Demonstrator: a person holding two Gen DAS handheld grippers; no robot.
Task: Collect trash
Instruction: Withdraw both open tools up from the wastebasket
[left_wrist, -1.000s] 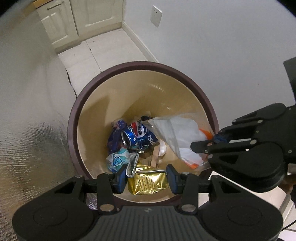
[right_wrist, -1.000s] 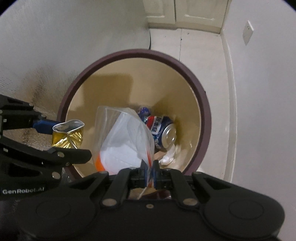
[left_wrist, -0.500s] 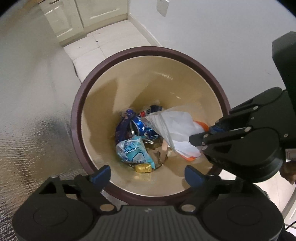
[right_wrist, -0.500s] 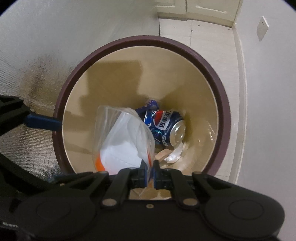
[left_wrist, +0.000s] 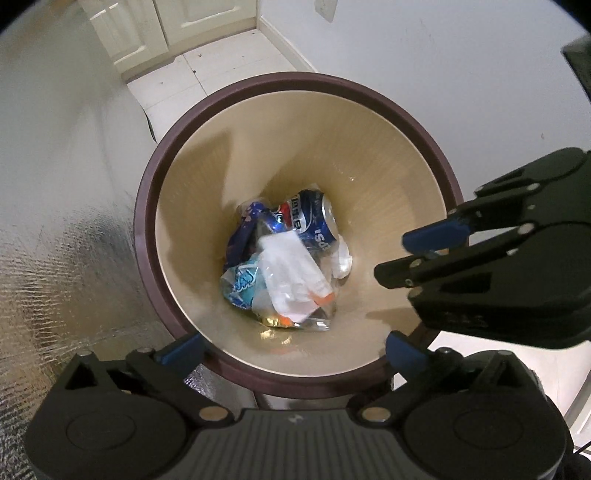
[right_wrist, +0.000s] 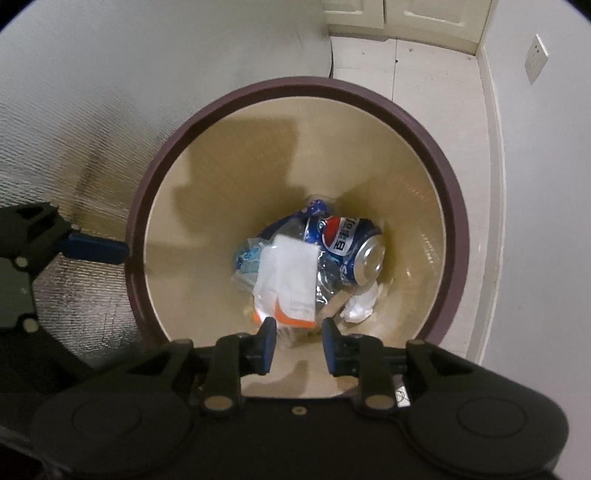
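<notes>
Both grippers hung above a round bin (left_wrist: 144, 236) filling mid-frame. The left gripper (left_wrist: 291, 349), jaws spread wide, held nothing; the right gripper (right_wrist: 298, 343), jaws part open, was empty too. The clear bag (right_wrist: 288, 280) lay at the bin's bottom on a blue can (right_wrist: 347, 245) and wrappers. To finish well, both should lift straight clear of the rim. Half a second earlier the right jaws pinched that bag above the bin.

Most of the gold wrapper (left_wrist: 275, 322) is hidden under the clear bag (left_wrist: 295, 284); the cabinet (right_wrist: 402, 14) is cut off at twelve o'clock.
</notes>
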